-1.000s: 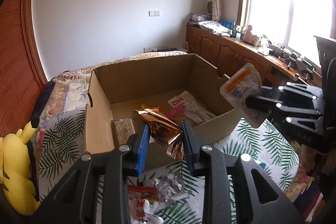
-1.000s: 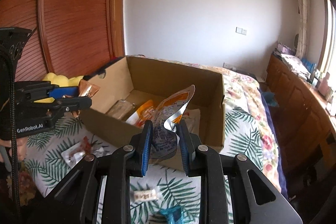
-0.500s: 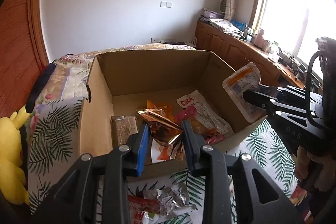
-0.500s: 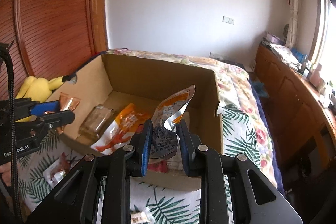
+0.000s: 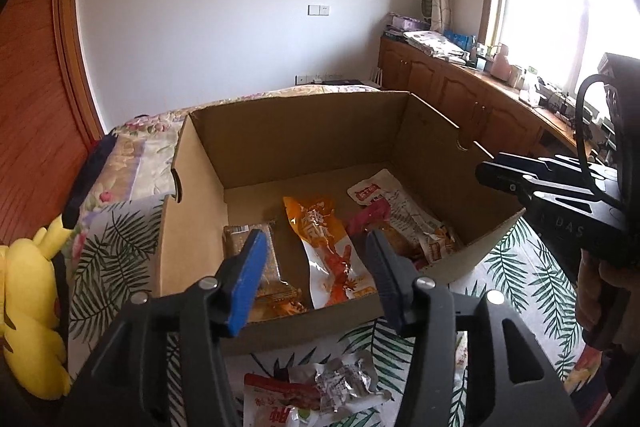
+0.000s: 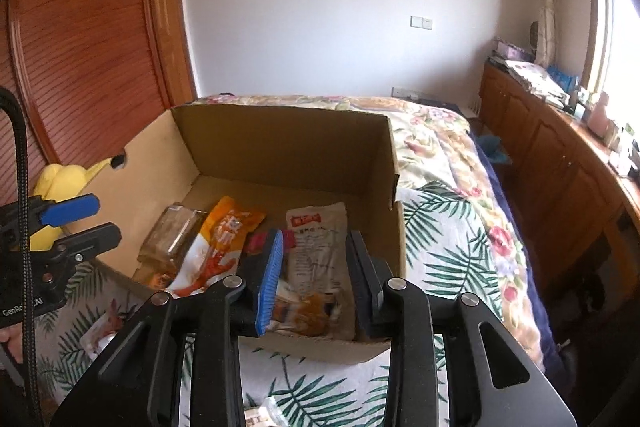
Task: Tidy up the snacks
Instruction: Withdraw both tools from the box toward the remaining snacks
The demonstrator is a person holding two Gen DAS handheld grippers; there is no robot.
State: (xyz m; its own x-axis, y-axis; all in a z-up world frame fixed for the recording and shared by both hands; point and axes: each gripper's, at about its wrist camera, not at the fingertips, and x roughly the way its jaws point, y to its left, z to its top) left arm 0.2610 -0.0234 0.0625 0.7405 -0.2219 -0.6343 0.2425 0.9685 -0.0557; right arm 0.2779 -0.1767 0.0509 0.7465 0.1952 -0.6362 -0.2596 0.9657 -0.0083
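Note:
An open cardboard box (image 5: 304, 131) (image 6: 280, 131) stands on the bed. It holds several snack packets: an orange and white packet (image 5: 324, 239) (image 6: 220, 247), a brown bar (image 5: 260, 267) (image 6: 172, 235), a white packet (image 5: 400, 207) (image 6: 320, 251) and a pink one (image 5: 370, 215). My left gripper (image 5: 316, 267) is open and empty over the box's near wall; it also shows in the right wrist view (image 6: 84, 223). My right gripper (image 6: 316, 267) is open and empty over the box's near right corner; it shows in the left wrist view (image 5: 504, 175).
Loose snack packets lie on the leaf-print bedspread in front of the box (image 5: 316, 387) (image 6: 104, 327). A yellow plush toy (image 5: 32, 303) sits left of the box. Wooden cabinets (image 5: 460, 99) line the right wall under the window. A wooden wardrobe (image 6: 80, 47) stands left.
Both grippers have opened and let go of their packets, which now lie in the box. The left held a gold-brown packet, the right a white and orange one.

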